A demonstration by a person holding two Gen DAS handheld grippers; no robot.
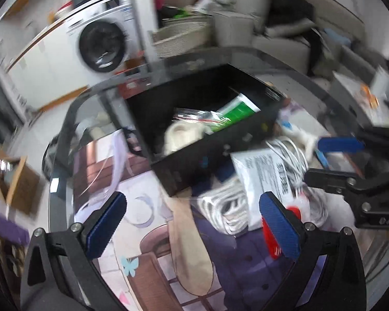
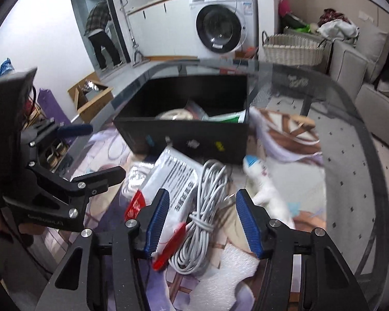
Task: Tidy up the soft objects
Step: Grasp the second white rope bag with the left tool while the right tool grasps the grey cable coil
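- Soft objects are partly sorted, by my reading: the black bin (image 2: 184, 129) at the far side of the worktop (image 2: 350, 181) already holds a cream fabric item (image 1: 179, 132), a clear crinkly bag (image 1: 194, 116) and a green-and-white packet (image 1: 236, 111).
- Left to do, it seems: just in front of the bin lie a white printed pouch (image 2: 173, 178), a coiled white cable (image 2: 202, 207), a bundle of white rope (image 1: 223, 207) and a white plush toy (image 2: 262, 181), all outside it.
- Right tool (image 2: 199, 223) stands half open over the cable; the coil lies between its blue pads (image 2: 157, 220), though no pressing is visible.
- Left tool (image 1: 192, 223) is spread wide above the rope bundle, gripping nothing.
- Hard to make out: the left wrist view is motion-blurred, so the bin's deeper contents are unclear; the red item (image 2: 136, 204) by the pouch I cannot identify; the bin's near wall hides much of its floor in the right wrist view.
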